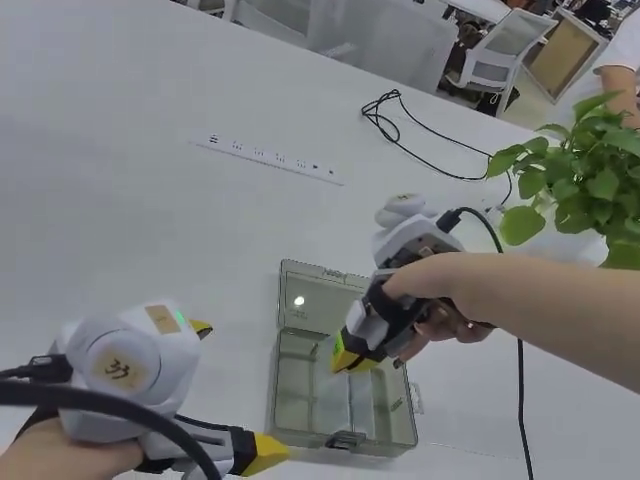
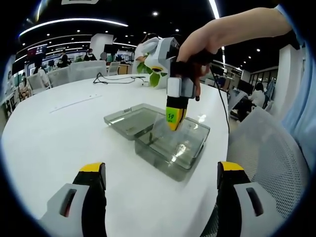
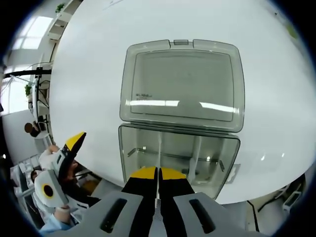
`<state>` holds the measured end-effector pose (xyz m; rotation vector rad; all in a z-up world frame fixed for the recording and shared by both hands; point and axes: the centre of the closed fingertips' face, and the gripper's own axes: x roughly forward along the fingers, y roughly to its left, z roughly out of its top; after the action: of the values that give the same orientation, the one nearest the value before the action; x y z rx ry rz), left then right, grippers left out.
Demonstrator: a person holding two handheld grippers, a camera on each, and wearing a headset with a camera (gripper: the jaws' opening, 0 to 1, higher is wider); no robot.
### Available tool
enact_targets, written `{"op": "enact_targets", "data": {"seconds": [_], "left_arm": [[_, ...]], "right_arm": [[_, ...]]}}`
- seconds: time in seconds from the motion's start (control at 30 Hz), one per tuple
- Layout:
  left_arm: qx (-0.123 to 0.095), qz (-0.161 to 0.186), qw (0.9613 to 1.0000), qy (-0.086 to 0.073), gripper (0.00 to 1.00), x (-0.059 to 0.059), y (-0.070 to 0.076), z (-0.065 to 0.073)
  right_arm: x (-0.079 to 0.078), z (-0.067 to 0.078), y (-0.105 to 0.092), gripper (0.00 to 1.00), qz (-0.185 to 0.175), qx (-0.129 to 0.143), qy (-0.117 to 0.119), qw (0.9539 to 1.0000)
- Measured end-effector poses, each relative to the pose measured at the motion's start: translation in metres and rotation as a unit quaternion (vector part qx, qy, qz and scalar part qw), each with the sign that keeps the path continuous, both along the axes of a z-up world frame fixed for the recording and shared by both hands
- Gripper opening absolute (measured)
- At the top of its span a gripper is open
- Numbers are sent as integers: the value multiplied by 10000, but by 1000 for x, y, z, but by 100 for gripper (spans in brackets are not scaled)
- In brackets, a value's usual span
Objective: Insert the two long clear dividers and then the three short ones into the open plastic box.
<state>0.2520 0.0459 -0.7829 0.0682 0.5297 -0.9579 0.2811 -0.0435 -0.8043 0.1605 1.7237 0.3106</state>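
right gripper: the two black, yellow-tipped jaws are pressed together on a thin clear divider. the divider is seen edge-on as a pale line running straight forward from the tips. in the left gripper view it reads as a flat, glossy, transparent sheet hanging beside the tips. its lower part is inside the open plastic box, directly ahead of and below the jaws. whether it sits in a slot cannot be told.

the box is a smoky, see-through rectangular tray with rounded corners and thin walls. its hinged lid lies flat on the table beyond the tray and is smooth, reflecting strips of ceiling light. a second pale upright strip stands in the tray just right of the jaws. whether it is a divider or a moulded rib cannot be told.

left gripper: jaws spread wide with nothing between them. it is held near the tray's near edge, apart from the right gripper. the body is white plastic, with black fingers and yellow tips.

surroundings: a matte white table carries a long white power strip well beyond the lid. a looped black cable lies farther off. a leafy green plant stands to the right of the right gripper.
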Motion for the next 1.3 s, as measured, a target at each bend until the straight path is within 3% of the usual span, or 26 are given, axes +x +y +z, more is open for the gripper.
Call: {"op": "enact_targets", "data": {"seconds": [0.53,0.9,1.3], "left_arm": [[-3,-13,10000,9,95,-1,-1,-1],[27,-35,10000,32,95,-2,0,-2],[76,-90,9999,7,95,0,-2,1]], "right_arm": [[2,-3,5,2,203,-293,-40,9994],[2,-24,10,2,606,-638,-291,9957],[3,-22,11,4,743,-425,-368,9956]]}}
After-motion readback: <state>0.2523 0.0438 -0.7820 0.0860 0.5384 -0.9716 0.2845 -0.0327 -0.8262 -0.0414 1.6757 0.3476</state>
